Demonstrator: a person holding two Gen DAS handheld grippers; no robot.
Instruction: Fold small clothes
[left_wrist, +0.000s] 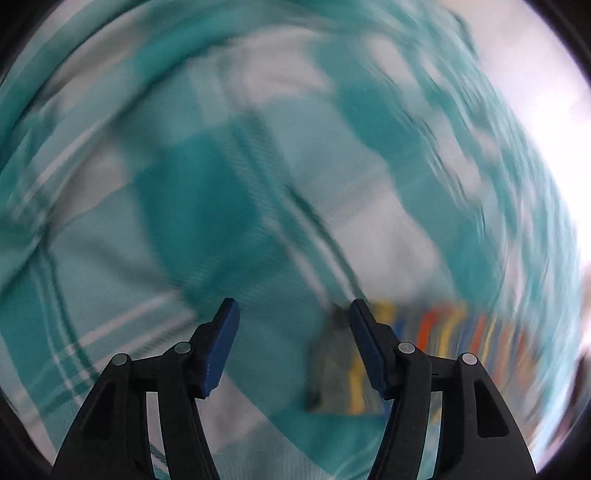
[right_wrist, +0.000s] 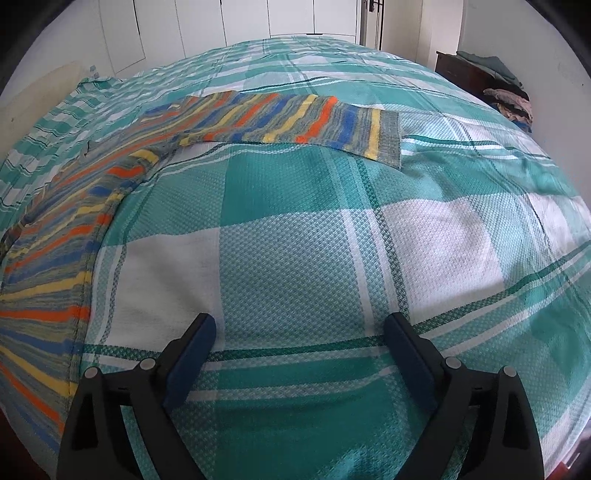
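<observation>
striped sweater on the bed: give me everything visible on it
The striped sweater looks knitted, with grey-green bands crossed by orange, yellow and blue stripes. It lies flat on the teal-and-white checked bedspread, body along the left edge, one sleeve stretched rightward and ending in a ribbed grey cuff. Its left part runs out of frame. Neither gripper touches it in the right wrist view; the left wrist view is blurred.

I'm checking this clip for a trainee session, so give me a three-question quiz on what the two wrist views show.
1. True or false: the right gripper is clamped on the striped sweater.
2. Which part of the sweater lies stretched flat across the checked bedspread? A) hood B) sleeve C) pocket
3. Fill in: the left gripper has its jaws ____, with the sleeve cuff beside one finger.

Key: 1 false; 2 B; 3 open.
</observation>
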